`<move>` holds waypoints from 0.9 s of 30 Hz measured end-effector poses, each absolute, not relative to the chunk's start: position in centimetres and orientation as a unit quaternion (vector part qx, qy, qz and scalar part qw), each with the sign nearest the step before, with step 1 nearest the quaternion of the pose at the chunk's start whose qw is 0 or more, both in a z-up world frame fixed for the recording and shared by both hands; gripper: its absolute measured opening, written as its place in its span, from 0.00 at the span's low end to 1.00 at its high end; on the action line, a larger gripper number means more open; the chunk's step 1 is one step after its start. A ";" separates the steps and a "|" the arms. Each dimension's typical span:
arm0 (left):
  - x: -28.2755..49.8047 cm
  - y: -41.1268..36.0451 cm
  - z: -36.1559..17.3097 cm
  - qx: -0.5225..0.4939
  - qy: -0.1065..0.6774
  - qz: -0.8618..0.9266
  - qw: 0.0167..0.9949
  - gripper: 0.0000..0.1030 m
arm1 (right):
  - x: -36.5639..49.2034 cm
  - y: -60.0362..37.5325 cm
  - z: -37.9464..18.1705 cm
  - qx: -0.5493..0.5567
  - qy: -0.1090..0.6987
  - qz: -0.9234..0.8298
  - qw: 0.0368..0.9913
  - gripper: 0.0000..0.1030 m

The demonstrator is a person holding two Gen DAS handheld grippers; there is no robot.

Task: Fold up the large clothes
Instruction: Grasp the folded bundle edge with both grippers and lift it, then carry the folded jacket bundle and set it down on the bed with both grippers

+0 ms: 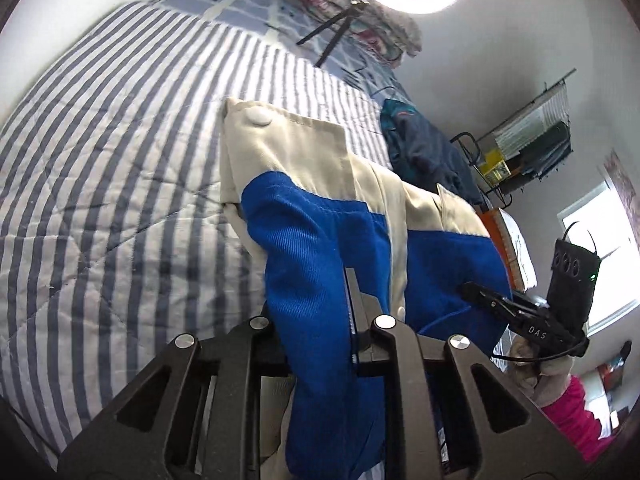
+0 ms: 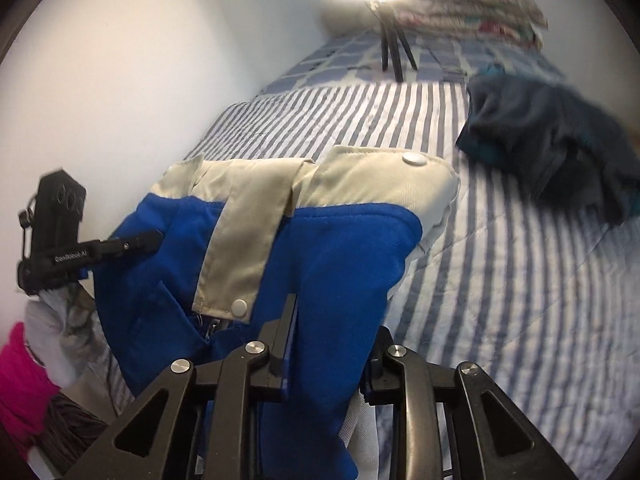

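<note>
A blue and cream jacket point(image 1: 312, 232) with cream snap buttons hangs lifted above the striped bed, its cream collar end farthest from me. My left gripper point(image 1: 316, 316) is shut on a fold of its blue cloth; one finger shows and the cloth covers the other. In the right wrist view the same jacket point(image 2: 340, 248) runs between the fingers of my right gripper point(image 2: 332, 340), which is shut on the blue cloth. Each view shows the other gripper's tip against the blue cloth: the right gripper point(image 1: 476, 294) and the left gripper point(image 2: 136, 242).
A blue-and-white striped quilt point(image 2: 500, 280) covers the bed. A dark blue and teal garment pile point(image 2: 552, 140) lies near the bed's right edge. A ring light tripod point(image 2: 394, 52) and pillows point(image 2: 472, 4) stand at the far end. A wall point(image 2: 120, 80) lines the left, a rack point(image 1: 528, 140) the right.
</note>
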State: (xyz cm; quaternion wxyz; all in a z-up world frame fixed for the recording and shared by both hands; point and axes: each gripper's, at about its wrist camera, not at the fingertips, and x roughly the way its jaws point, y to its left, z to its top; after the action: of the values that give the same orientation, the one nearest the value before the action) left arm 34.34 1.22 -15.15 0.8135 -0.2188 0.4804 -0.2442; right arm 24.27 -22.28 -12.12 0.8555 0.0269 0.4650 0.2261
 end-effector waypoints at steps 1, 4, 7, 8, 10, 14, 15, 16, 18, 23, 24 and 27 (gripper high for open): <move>34.4 0.5 -14.8 -0.213 0.479 -0.248 0.815 0.16 | 24.0 -22.5 -11.5 0.016 0.462 0.219 0.859 0.22; 34.2 -1.7 -14.2 -0.202 0.473 -0.261 0.817 0.15 | 23.0 -22.9 -9.9 -0.016 0.450 0.204 0.869 0.22; 34.1 -3.8 -13.5 -0.198 0.468 -0.276 0.816 0.15 | 22.3 -23.8 -8.7 -0.035 0.442 0.190 0.876 0.22; 34.1 -4.5 -13.3 -0.195 0.467 -0.281 0.816 0.15 | 22.2 -24.4 -8.3 -0.035 0.440 0.187 0.878 0.22; 34.3 -5.9 -12.7 -0.192 0.464 -0.291 0.815 0.15 | 22.0 -25.7 -7.9 -0.032 0.437 0.181 0.881 0.22; 34.9 -8.3 -12.2 -0.194 0.460 -0.308 0.810 0.15 | 22.2 -28.2 -7.2 -0.031 0.429 0.168 0.887 0.21; 35.2 -9.3 -12.0 -0.195 0.459 -0.315 0.808 0.15 | 22.3 -28.9 -6.8 -0.033 0.426 0.165 0.889 0.21; 35.5 -10.1 -11.8 -0.194 0.457 -0.321 0.807 0.15 | 22.5 -29.4 -6.6 -0.034 0.423 0.162 0.891 0.21; 36.4 -11.7 -11.4 -0.193 0.453 -0.331 0.805 0.15 | 23.0 -30.8 -6.0 -0.033 0.417 0.156 0.895 0.21; 39.3 -16.1 -9.7 -0.186 0.437 -0.358 0.804 0.15 | 24.8 -34.7 -4.3 -0.033 0.399 0.134 0.906 0.21; 39.9 -17.0 -9.3 -0.183 0.433 -0.362 0.805 0.15 | 25.3 -35.3 -4.0 -0.034 0.396 0.132 0.908 0.21; 42.0 -19.8 -8.2 -0.176 0.421 -0.376 0.807 0.15 | 26.9 -37.8 -3.0 -0.037 0.381 0.122 0.916 0.21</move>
State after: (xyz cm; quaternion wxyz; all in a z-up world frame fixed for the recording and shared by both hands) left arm 41.98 -19.81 -8.25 0.8066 -0.1764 0.4209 -0.3757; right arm 26.90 -37.79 -3.03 0.9157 -0.0372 0.3811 0.1219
